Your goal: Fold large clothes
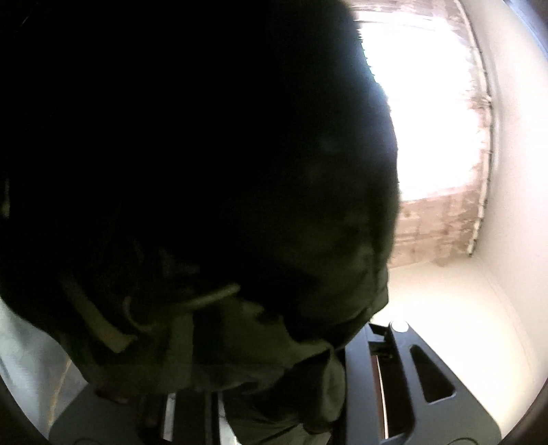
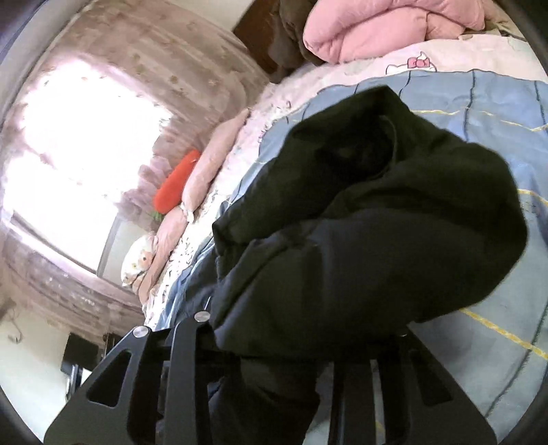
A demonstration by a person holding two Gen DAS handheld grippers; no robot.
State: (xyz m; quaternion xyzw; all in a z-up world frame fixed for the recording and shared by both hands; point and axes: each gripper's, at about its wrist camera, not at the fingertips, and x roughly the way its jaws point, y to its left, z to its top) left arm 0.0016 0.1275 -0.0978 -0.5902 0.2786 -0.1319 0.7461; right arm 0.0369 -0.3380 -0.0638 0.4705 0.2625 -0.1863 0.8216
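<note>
Both grippers look clamped on the dark coat [image 2: 370,219], bunched above the bed [image 2: 496,102]: right gripper [image 2: 274,383] for sure, left gripper [image 1: 274,393] probably, it's murky. Thick fabric could slip out and collapse.

The garment [image 2: 370,232] is lying bunched on the bed [image 2: 496,102], draping over the right tongs [image 2: 274,345]. A folded quilt [image 2: 387,27] is sitting behind it; pillows [image 2: 205,171] are lining the bed's left edge.
</note>
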